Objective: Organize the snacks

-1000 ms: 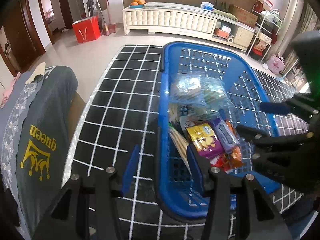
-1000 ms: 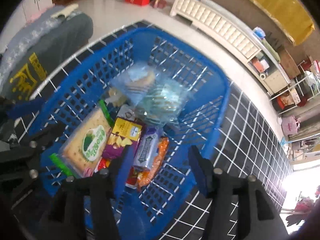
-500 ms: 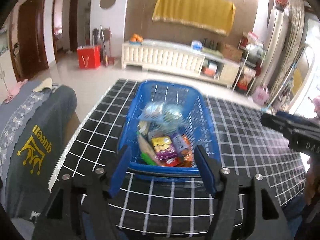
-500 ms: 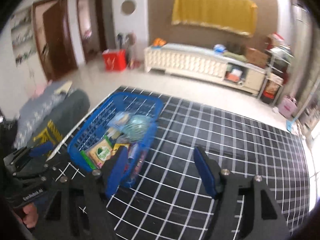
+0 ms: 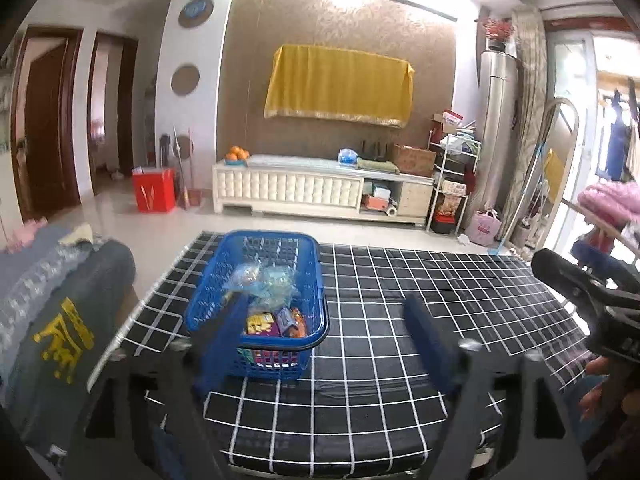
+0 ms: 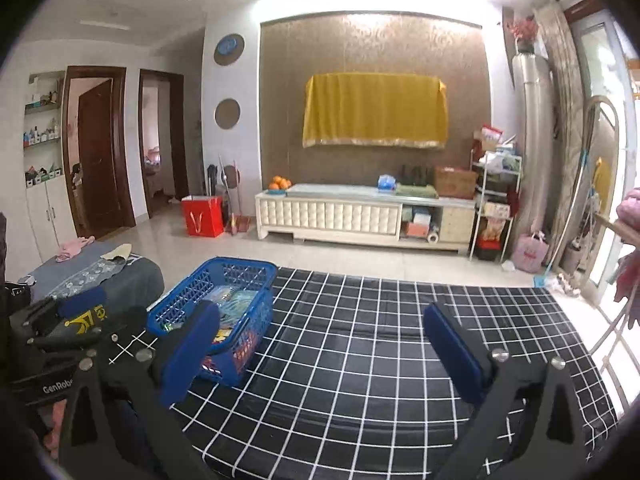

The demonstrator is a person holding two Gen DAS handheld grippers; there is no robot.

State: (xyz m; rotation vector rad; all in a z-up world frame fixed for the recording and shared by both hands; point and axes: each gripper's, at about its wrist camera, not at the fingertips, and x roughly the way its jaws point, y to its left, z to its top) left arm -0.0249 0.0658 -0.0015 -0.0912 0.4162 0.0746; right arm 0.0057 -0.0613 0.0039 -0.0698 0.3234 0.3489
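Both hand-held grippers, left (image 5: 326,342) and right (image 6: 320,350), have pulled back from the basket (image 5: 256,354) since earlier and hang released, empty, above the bench (image 5: 400,320); the snack-filled basket sits at the bench's left end, long axis pointing away from the cameras

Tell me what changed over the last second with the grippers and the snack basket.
Both grippers pulled up and back from over the blue basket: the left gripper and right gripper now look across the room, jaws wider, both empty. Nothing was grabbed or released. The basket stayed on the checked table, snacks still inside.
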